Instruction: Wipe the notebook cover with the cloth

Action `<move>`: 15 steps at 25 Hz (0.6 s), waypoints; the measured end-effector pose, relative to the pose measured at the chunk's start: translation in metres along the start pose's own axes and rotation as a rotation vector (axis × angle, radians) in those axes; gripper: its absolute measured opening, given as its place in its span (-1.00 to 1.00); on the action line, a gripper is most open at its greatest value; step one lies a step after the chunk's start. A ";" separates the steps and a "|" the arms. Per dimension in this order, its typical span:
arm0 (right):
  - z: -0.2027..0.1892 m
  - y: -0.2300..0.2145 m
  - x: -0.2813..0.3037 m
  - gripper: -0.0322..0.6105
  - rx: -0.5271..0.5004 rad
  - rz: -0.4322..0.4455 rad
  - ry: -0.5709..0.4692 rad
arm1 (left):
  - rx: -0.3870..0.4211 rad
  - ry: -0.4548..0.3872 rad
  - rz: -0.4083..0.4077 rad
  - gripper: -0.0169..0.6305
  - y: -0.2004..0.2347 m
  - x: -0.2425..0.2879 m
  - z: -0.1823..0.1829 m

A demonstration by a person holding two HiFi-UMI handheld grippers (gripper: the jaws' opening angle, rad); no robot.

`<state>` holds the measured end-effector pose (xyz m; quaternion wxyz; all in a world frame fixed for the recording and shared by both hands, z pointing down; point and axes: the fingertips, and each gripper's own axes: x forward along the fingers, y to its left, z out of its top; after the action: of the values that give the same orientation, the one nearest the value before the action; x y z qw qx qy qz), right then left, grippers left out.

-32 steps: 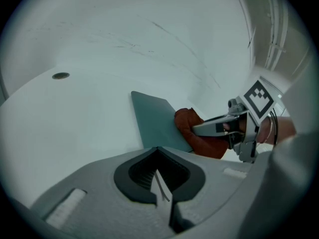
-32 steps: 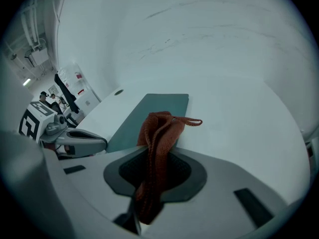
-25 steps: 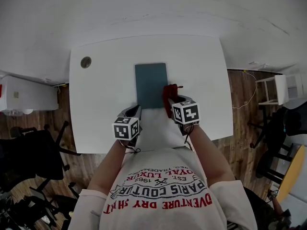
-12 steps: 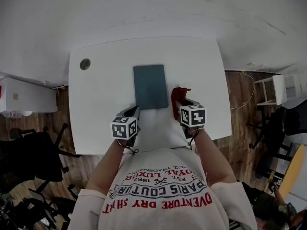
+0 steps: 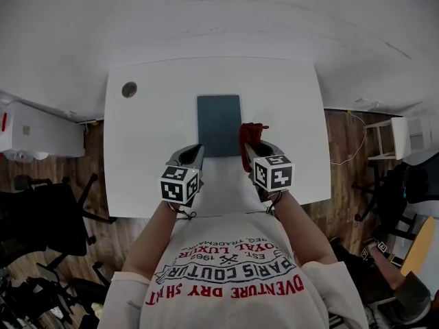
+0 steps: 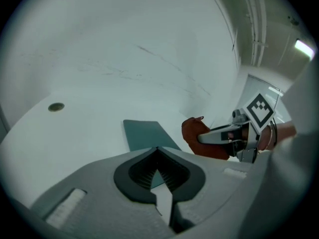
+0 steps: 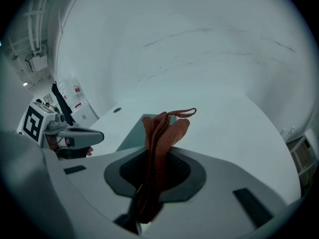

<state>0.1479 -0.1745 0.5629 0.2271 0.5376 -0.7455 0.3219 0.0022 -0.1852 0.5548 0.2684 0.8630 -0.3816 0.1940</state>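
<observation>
just beside the notebook (image 5: 219, 124), right tongs (image 5: 254, 145) pinch the red cloth (image 7: 159, 133); left tongs (image 6: 158, 151) are closed, empty.

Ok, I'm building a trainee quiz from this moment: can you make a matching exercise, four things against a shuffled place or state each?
Things:
1. notebook
2. cloth
3. left gripper
4. round grommet

Places or states:
A. shut, with nothing in it
B. set in the table at its far left corner
C. lying flat, teal cover up
D. clamped in the right gripper

Pairs: 1-C, 2-D, 3-A, 4-B
</observation>
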 end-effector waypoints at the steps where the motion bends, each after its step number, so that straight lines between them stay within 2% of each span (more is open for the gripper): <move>1: 0.007 0.004 -0.003 -0.66 -0.008 0.004 -0.023 | 0.017 -0.026 0.001 -0.92 -0.002 -0.005 0.010; 9: 0.077 0.031 -0.037 -0.66 -0.068 0.011 -0.294 | 0.082 -0.320 -0.020 -0.92 -0.016 -0.066 0.103; 15: 0.117 0.047 -0.067 -0.66 -0.196 -0.021 -0.456 | 0.098 -0.485 -0.025 -0.92 -0.023 -0.113 0.163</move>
<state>0.1258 -0.2051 0.4257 0.1072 0.5793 -0.7996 0.1162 -0.0306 -0.2095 0.3591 0.1290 0.9009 -0.4144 -0.0040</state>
